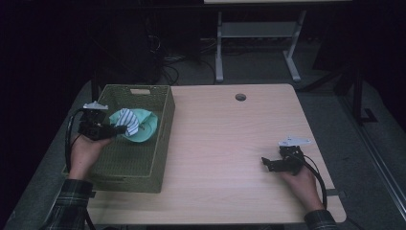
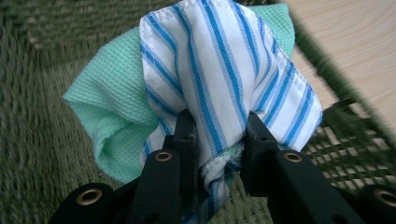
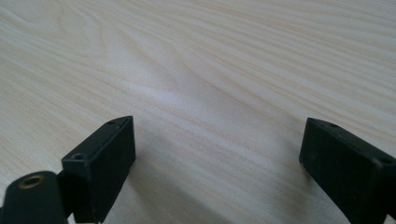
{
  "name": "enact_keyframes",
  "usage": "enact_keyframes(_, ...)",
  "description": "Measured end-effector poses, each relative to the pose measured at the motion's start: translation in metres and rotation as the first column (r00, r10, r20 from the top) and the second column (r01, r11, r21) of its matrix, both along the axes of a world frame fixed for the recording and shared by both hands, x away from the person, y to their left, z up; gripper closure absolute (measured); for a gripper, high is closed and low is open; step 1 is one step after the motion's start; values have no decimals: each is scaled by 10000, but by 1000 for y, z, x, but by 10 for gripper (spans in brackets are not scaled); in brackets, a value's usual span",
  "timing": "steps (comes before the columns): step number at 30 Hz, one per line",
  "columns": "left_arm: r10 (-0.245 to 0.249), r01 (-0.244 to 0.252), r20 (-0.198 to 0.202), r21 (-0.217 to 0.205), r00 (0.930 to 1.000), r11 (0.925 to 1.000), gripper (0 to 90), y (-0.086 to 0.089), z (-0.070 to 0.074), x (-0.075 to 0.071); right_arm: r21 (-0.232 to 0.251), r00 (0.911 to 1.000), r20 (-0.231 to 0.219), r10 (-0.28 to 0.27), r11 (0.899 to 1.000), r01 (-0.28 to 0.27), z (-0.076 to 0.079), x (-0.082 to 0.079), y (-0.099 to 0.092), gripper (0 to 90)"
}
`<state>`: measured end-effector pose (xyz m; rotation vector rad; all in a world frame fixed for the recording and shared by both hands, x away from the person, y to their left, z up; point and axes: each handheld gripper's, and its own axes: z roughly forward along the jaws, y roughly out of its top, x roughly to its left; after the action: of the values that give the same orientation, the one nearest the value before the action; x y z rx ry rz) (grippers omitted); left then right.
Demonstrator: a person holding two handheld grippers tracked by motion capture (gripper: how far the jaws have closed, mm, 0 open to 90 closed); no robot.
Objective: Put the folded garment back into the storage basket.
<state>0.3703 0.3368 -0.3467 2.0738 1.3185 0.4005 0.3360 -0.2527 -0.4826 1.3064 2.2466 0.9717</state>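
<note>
My left gripper (image 2: 217, 140) has its jaws pinched on a striped cloth (image 2: 224, 70) — white with blue stripes — bunched between the pads; a green cloth (image 2: 112, 107) is caught up against it on one side; both hang over the inside of the green woven basket (image 1: 163, 129), seen from above at the table's left end, with the cloths (image 1: 134, 124) above its far half. My right gripper (image 3: 217, 158) rests low over bare wood, jaws spread wide, nothing between them; from above it sits near the table's right edge (image 1: 282, 163), well apart from the basket. Farther off: the table (image 1: 230, 139) runs back to a round cable hole (image 1: 241, 97); beyond it, white desk legs (image 1: 219, 48) on a dim floor.
</note>
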Motion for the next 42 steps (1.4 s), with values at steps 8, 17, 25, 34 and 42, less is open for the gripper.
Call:
enact_keyframes(8, -83, 104, -579, 364, 9983, 9993, 708, -6, -28, 9, -3, 10000, 3, 3, 10000, -3, 0, 0, 0, 102)
enact_keyframes(17, -32, 169, -1541, 877, 9881, 9960, 694, -7, -49, 17, 17, 10000, 1, -21, 10000, 21, 0, 0, 0, 102)
enact_keyframes(25, 40, 74, -1687, 671, 9857, 9977, 487, -4, -53, 17, 17, 10000, 0, -20, 10000, 20, 0, 0, 0, 102)
enact_keyframes(34, 96, -35, -1503, 409, 9886, 9992, 231, -4, -53, 19, -3, 10000, 5, -48, 10000, 48, 0, 0, 0, 102)
enact_keyframes(42, -86, 80, -1172, -54, 9931, 10000, 133, -7, -47, 18, -2, 10000, 2, -46, 10000, 46, 0, 0, 0, 102)
